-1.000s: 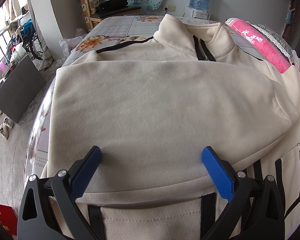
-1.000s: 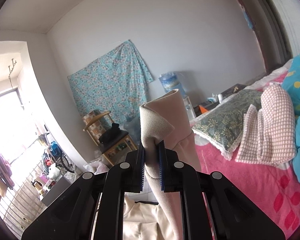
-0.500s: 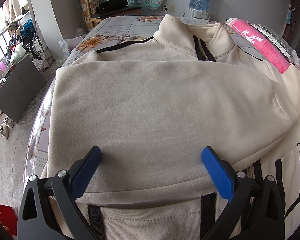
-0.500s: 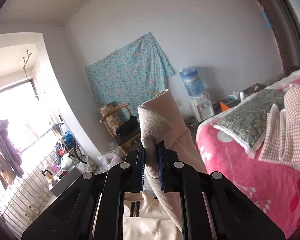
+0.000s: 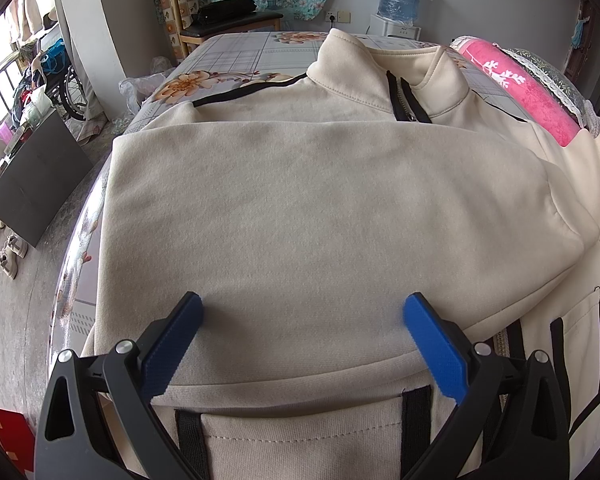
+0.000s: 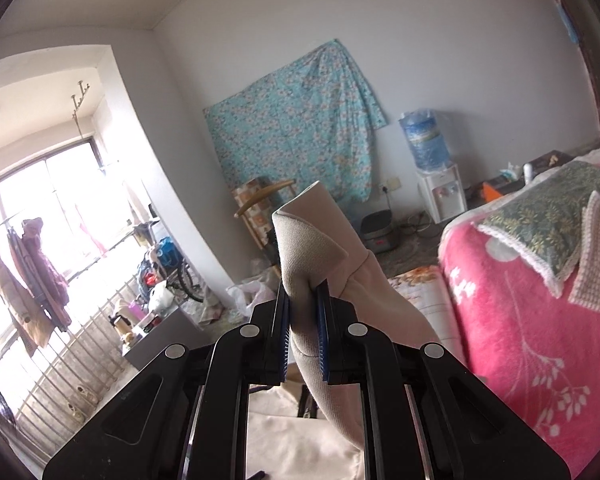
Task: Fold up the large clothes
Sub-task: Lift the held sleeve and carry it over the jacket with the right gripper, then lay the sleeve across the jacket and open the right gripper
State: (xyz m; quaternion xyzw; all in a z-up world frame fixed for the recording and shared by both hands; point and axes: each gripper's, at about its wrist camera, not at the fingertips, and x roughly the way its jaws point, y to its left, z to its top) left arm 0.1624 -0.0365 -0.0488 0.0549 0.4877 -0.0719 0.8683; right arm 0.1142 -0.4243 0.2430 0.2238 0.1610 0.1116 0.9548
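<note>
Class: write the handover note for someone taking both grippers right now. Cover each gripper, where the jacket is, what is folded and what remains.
Left gripper: open, fingers resting on the folded sleeve, gripping nothing.
Right gripper: shut on the ribbed cuff of the other sleeve, lifted above the bed.
Cream jacket: front up on the floral bedsheet, collar at the far end. One sleeve already lies across the chest.
Left to do: probably lay the held sleeve across too, release, then fold the body.
</note>
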